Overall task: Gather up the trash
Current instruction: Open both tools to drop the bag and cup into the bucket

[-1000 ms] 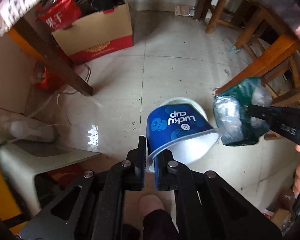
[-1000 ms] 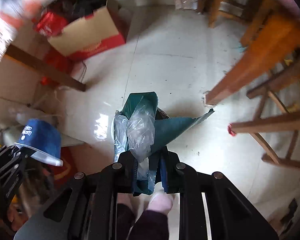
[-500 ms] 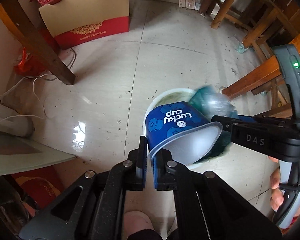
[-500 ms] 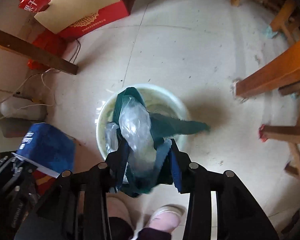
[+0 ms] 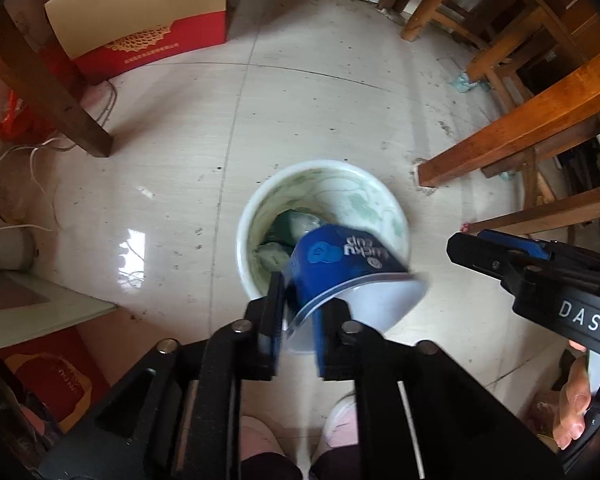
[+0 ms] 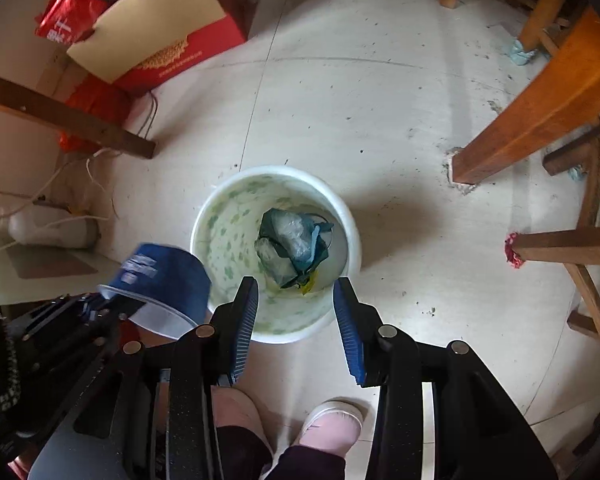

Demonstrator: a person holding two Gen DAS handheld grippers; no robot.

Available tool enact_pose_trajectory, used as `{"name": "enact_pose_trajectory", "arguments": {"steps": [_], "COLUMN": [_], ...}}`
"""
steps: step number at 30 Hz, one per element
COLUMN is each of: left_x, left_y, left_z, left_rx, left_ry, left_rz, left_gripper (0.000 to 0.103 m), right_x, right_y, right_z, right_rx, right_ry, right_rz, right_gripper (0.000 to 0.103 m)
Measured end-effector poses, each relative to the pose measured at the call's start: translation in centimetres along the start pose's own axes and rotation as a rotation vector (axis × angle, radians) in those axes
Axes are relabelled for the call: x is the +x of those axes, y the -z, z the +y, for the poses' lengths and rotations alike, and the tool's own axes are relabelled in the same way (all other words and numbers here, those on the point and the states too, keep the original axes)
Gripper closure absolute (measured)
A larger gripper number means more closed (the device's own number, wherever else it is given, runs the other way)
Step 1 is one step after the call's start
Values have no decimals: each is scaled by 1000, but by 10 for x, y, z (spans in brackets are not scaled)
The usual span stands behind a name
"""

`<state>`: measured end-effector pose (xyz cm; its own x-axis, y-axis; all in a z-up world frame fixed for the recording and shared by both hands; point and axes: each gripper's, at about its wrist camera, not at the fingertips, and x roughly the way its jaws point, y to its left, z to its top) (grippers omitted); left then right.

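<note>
Two claws hang over a pale bin [image 6: 352, 216] that stands on the tiled floor [image 5: 320, 92]. Left claw [image 5: 298, 320] has the rim of a blue paper cup [image 5: 340, 264] between its fingers; its jaws are opening at this moment, a gap shows on the right side of the rim, and the cup tilts over the near edge of the bin, mouth toward the camera, slightly blurred. Whether the pads press the rim I cannot tell for sure, but the cup wall looks loose between them. Right claw [image 6: 296, 312] stands open with nothing between its blue-lined fingers [image 6: 350, 332], directly above the near rim of the bin. Inside the bin, on its bottom, lies a crumpled dark green bag with clear plastic [image 6: 292, 244]. In the right wrist view the cup sits at the left, just beside the bin's rim. A red and tan cardboard box [image 5: 140, 28] stands well apart against the far wall, wooden furniture legs [image 5: 512, 136] slant across the right side, and pink slippers [image 6: 328, 424] show at the bottom edge.
</note>
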<state>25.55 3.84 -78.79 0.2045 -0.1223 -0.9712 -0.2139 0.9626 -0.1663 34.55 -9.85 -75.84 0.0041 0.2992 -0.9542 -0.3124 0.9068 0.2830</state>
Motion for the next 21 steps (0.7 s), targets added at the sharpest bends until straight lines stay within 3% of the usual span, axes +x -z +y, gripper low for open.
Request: {"name": "enact_pose_trajectory", "arguments": {"steps": [3, 11, 17, 21], "left_x": [-7, -51, -127, -198], "left_y": [1, 2, -18, -33], "left_z": [-2, -9, -19, -29], "left_rx": [2, 18, 32, 65], "left_ry": [6, -15, -29, -54], "left_rz": [-8, 1, -55, -118], "left_gripper": [73, 72, 72, 72], "right_x": [-7, -47, -113, -172], "right_y": [-1, -3, -6, -7], "right_z": [-4, 3, 18, 30], "right_rx": [5, 2, -19, -22], "right_ry": [-8, -10, -5, -4], "right_rz": [-4, -32, -71, -120], "right_gripper": [67, 67, 67, 67]}}
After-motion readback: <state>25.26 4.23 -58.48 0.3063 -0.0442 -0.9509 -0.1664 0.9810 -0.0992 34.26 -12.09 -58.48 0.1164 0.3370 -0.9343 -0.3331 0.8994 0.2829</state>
